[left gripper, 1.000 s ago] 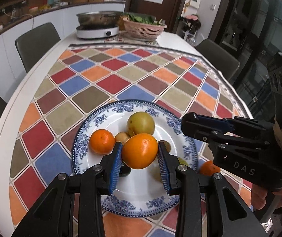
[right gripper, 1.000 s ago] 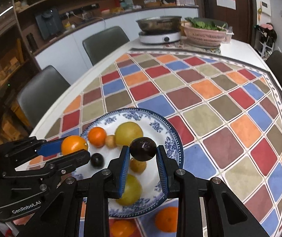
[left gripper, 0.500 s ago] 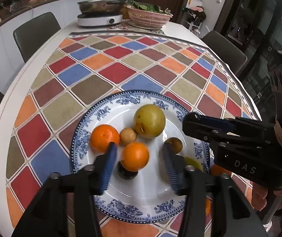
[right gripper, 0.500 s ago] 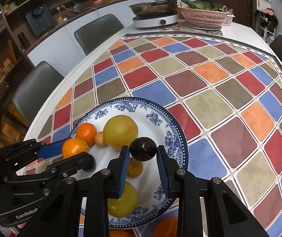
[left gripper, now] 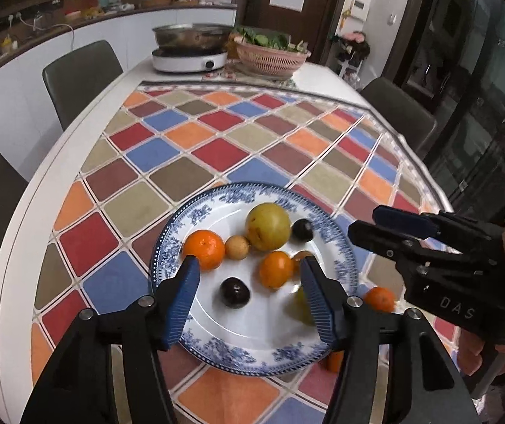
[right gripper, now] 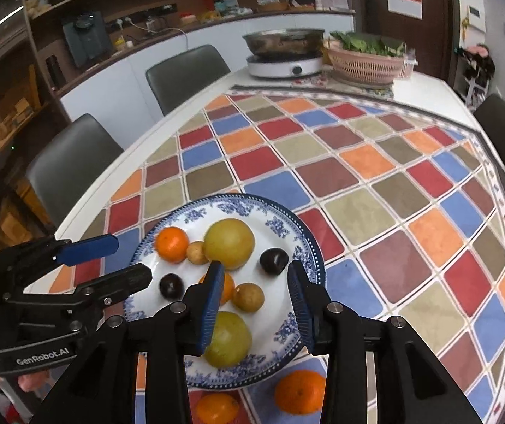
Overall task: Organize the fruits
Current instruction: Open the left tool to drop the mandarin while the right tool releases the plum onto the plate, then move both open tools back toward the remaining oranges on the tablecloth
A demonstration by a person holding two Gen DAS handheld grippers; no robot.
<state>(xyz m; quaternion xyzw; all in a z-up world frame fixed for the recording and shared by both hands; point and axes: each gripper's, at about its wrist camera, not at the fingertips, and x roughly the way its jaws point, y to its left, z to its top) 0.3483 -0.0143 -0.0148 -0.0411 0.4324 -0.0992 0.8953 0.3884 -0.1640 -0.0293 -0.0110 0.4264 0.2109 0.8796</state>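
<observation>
Both fruits now lie on the plate: orange and plum released, each hand-held gripper opening, empty; two more organized.

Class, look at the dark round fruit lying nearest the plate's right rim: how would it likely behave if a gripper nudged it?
The dark fruit looks round and smooth, so it would probably roll. The plate has a shallow raised rim, which might stop it. Its glossy skin may slip between pads.
</observation>
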